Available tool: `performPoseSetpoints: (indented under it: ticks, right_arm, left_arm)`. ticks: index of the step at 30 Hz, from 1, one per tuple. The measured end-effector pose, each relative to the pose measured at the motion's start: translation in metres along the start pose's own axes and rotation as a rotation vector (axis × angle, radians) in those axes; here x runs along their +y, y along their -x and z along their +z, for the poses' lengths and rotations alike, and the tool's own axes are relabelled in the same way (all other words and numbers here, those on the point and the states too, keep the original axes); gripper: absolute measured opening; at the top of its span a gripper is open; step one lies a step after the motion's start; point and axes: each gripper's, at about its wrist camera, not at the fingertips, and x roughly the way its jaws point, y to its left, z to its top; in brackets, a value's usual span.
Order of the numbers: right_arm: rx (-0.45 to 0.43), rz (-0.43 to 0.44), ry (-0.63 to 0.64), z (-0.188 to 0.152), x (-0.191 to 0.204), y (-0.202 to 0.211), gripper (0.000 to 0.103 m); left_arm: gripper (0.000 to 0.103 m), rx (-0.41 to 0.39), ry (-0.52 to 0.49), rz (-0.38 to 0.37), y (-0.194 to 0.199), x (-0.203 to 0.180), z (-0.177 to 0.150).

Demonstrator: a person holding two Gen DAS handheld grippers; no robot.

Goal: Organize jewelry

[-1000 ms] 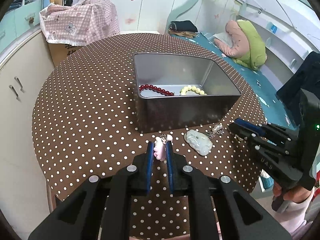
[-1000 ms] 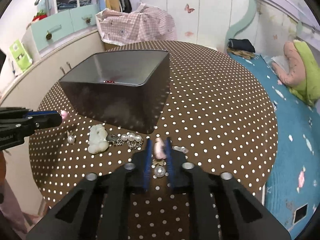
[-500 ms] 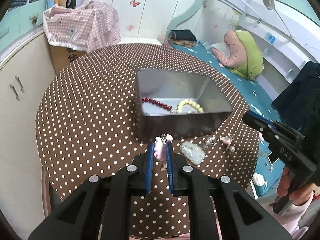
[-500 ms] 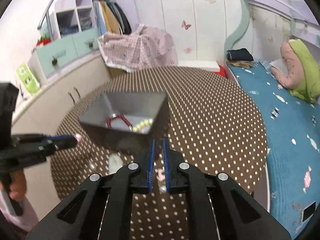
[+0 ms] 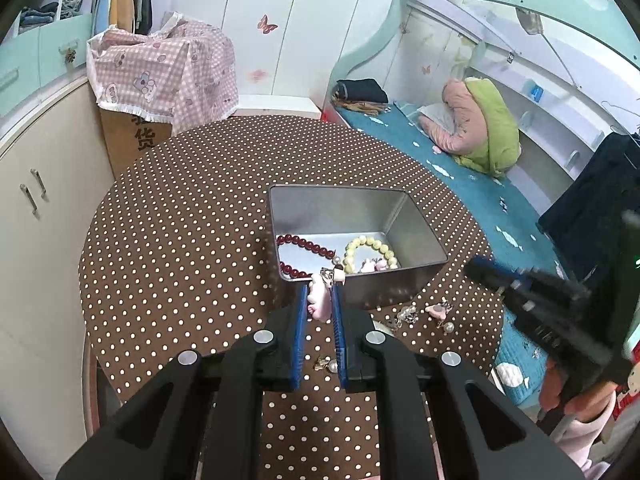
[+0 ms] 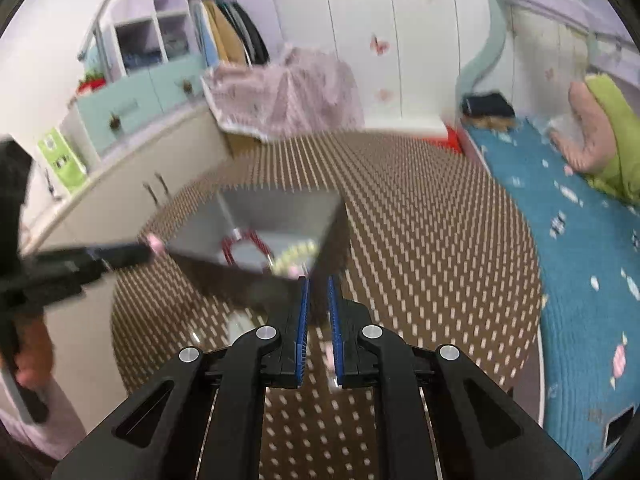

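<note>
Left claw (image 5: pixel 319 304) clamped on pink charm (image 5: pixel 318 298) near tin (image 5: pixel 416 280), ready to drop; right claw (image 6: pixel 316 312) together, seemingly empty

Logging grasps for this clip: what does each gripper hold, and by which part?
The left gripper pinches a pink charm by its body. The right gripper is shut; its blurred view shows nothing clearly between the pads.

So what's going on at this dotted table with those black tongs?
A person is sorting jewelry into a metal tin, holding a gripper in each hand. The left gripper is clamped on a small pink charm just in front of the tin. A red bead bracelet and a yellow one already lie inside. A few loose pieces remain on the tablecloth.
</note>
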Motion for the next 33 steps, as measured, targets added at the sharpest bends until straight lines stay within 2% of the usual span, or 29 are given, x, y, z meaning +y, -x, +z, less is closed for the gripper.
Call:
performPoseSetpoints:
  ticks: [5,7,8,9,15,20,23,28,31,33]
  right_arm:
    - [0.14,-0.023,-0.022,-0.027,-0.006,-0.032,0.015]
    - [0.134,-0.018,-0.036,-0.031,-0.009,-0.033,0.033]
    - [0.14,-0.03,-0.043,-0.031,-0.009,-0.034,0.057]
    - [0.119,-0.05,-0.042,-0.032,-0.01,-0.033,0.065]
    - [0.114,-0.089,0.047,-0.042,-0.001,-0.04,0.063]
    - [0.081,-0.083,-0.027,-0.034,-0.017,-0.031,0.062]
    - [0.045,-0.111,-0.055,-0.026,-0.03,-0.023,0.062]
    - [0.091,-0.156,-0.04,-0.022,-0.043,-0.04,0.061]
    - [0.08,-0.181,0.014,-0.023,-0.04,-0.048,0.044]
    - [0.077,-0.157,0.015,-0.022,-0.04,-0.049,0.029]
  left_arm:
    - [0.011,0.026,0.004,0.004,-0.006,0.003,-0.006]
    - [0.011,0.033,0.007,0.008,-0.009,0.003,-0.008]
    - [0.011,0.039,0.011,0.01,-0.01,0.003,-0.009]
    - [0.011,0.043,0.013,0.009,-0.011,0.003,-0.01]
    - [0.011,0.057,0.009,0.012,-0.015,0.001,-0.015]
    - [0.011,0.07,0.008,0.017,-0.018,0.001,-0.016]
    - [0.011,0.069,0.007,0.02,-0.019,0.002,-0.016]
    - [0.011,0.074,0.01,0.011,-0.022,-0.001,-0.014]
    - [0.011,0.081,0.005,0.012,-0.024,-0.002,-0.013]
    - [0.011,0.083,0.006,0.013,-0.025,-0.003,-0.013]
